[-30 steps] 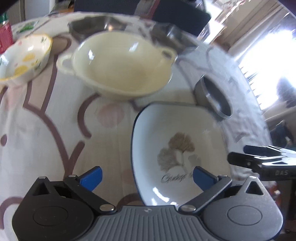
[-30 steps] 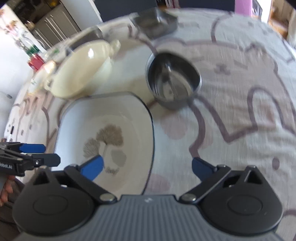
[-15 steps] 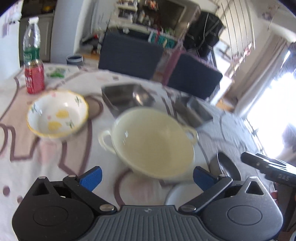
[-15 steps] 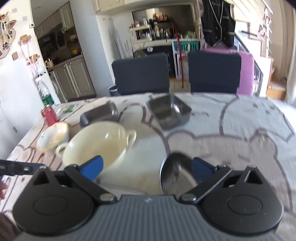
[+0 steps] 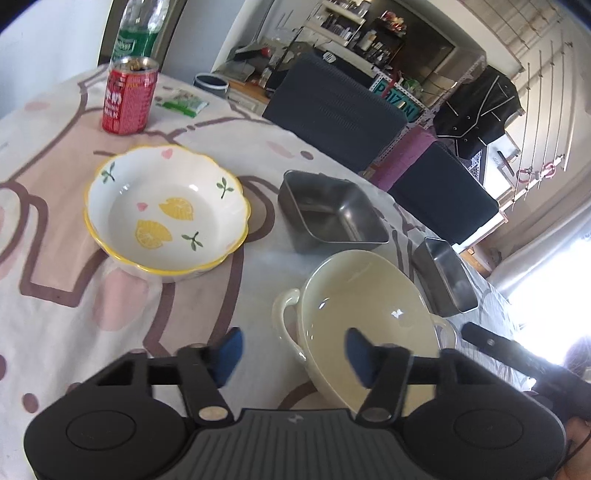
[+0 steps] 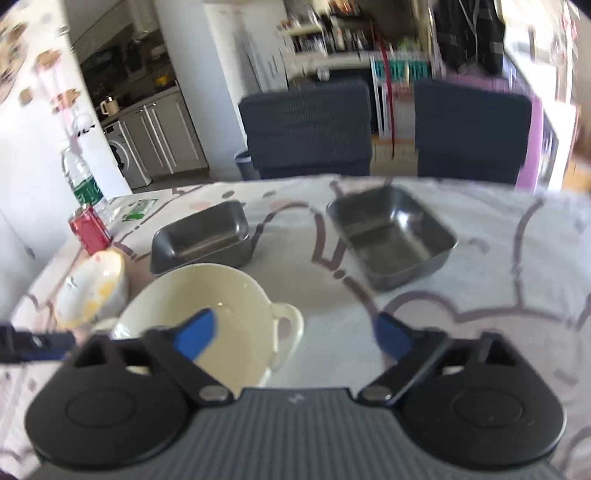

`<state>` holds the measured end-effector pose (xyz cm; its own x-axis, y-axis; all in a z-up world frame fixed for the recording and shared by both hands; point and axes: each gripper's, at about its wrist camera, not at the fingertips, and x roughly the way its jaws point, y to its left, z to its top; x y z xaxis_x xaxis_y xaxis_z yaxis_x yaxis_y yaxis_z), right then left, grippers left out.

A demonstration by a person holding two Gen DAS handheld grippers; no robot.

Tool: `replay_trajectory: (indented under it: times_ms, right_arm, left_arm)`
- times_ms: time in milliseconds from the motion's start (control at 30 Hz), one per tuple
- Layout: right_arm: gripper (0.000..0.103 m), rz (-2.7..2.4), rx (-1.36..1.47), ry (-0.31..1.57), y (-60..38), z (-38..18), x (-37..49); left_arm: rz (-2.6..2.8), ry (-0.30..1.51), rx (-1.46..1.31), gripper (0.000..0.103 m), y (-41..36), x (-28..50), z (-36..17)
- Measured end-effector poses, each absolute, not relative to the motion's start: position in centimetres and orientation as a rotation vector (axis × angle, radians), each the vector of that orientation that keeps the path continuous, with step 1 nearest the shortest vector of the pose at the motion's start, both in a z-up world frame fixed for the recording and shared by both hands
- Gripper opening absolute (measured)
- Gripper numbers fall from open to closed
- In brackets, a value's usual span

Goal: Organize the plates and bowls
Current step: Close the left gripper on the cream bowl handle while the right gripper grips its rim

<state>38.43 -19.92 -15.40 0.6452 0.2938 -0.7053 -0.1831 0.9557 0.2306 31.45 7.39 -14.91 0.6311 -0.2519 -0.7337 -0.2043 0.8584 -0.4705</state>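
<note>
A cream two-handled bowl (image 5: 365, 317) sits on the patterned tablecloth just ahead of my left gripper (image 5: 293, 356), which is open and empty; its right finger overlaps the bowl's rim in view. A lemon-patterned bowl (image 5: 166, 210) stands to the left. Two square steel dishes (image 5: 330, 212) (image 5: 445, 275) lie behind the cream bowl. In the right wrist view my right gripper (image 6: 295, 332) is open and empty above the cream bowl's right handle (image 6: 286, 325); the cream bowl (image 6: 199, 317), lemon bowl (image 6: 92, 291) and steel dishes (image 6: 203, 240) (image 6: 391, 236) show.
A red soda can (image 5: 129, 99) and a water bottle (image 5: 138, 29) stand at the far left, with a green packet (image 5: 183, 103) beside them. Two dark chairs (image 6: 310, 129) (image 6: 469, 129) stand behind the table. The other gripper shows at the right edge of the left view (image 5: 524, 369).
Both grippers rose and tilted up from the white square plate and round steel bowl, which dropped out of view. The left view swung left, bringing the lemon bowl and can closer.
</note>
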Motion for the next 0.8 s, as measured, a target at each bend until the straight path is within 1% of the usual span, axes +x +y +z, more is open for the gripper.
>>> replay_trajectory:
  times_ms: [33, 67, 100, 133, 167, 200, 233, 333, 433, 500, 567, 700, 767, 800]
  right_arm:
    - [0.062, 0.274, 0.171, 0.846, -20.0, -15.8, 38.9]
    - [0.058, 0.268, 0.198, 0.870, -20.0, -16.2, 39.6]
    - [0.053, 0.264, 0.217, 0.893, -20.0, -16.6, 40.1]
    - [0.048, 0.266, 0.224, 0.907, -20.0, -17.0, 40.3]
    - [0.047, 0.268, 0.228, 0.918, -19.9, -17.4, 40.6]
    - [0.043, 0.273, 0.241, 0.924, -19.9, -17.7, 40.9]
    - [0.037, 0.288, 0.265, 0.926, -20.0, -18.1, 41.0]
    - [0.024, 0.283, 0.292, 0.937, -19.9, -18.7, 41.3]
    - [0.021, 0.292, 0.291, 0.936, -20.0, -18.4, 40.7]
    - [0.014, 0.290, 0.289, 0.943, -20.3, -18.0, 40.2]
    - [0.012, 0.300, 0.293, 0.956, -20.6, -17.6, 39.3]
    - [0.015, 0.333, 0.277, 1.010, -20.7, -17.8, 37.7]
    - [0.018, 0.341, 0.314, 1.029, -20.9, -18.4, 37.6]
    - [0.021, 0.344, 0.338, 1.026, -21.1, -18.6, 37.6]
  left_arm:
    - [-0.028, 0.908, -0.561, 0.050, 7.4, 31.6, -15.1]
    - [-0.027, 0.918, -0.562, 0.044, 7.4, 31.9, -15.3]
    - [-0.026, 0.929, -0.562, 0.042, 7.3, 32.1, -15.6]
    - [-0.029, 0.938, -0.562, 0.034, 7.3, 32.3, -15.8]
    - [-0.030, 0.947, -0.562, 0.027, 7.3, 32.5, -16.0]
    - [-0.030, 0.954, -0.560, 0.024, 7.2, 32.7, -16.3]
    - [-0.032, 0.953, -0.563, 0.024, 7.2, 32.8, -16.4]
    - [-0.047, 0.949, -0.567, 0.023, 7.3, 33.2, -16.8]
    - [-0.054, 0.950, -0.562, 0.024, 7.5, 33.6, -17.0]
    - [-0.063, 0.949, -0.559, 0.024, 7.7, 33.9, -17.1]
    - [-0.073, 0.948, -0.562, 0.023, 8.1, 34.2, -17.3]
    - [-0.112, 0.958, -0.536, 0.023, 8.4, 35.2, -17.6]
    - [-0.130, 0.965, -0.519, 0.023, 8.3, 35.7, -17.7]
    - [-0.137, 0.969, -0.509, 0.023, 8.2, 35.9, -17.8]
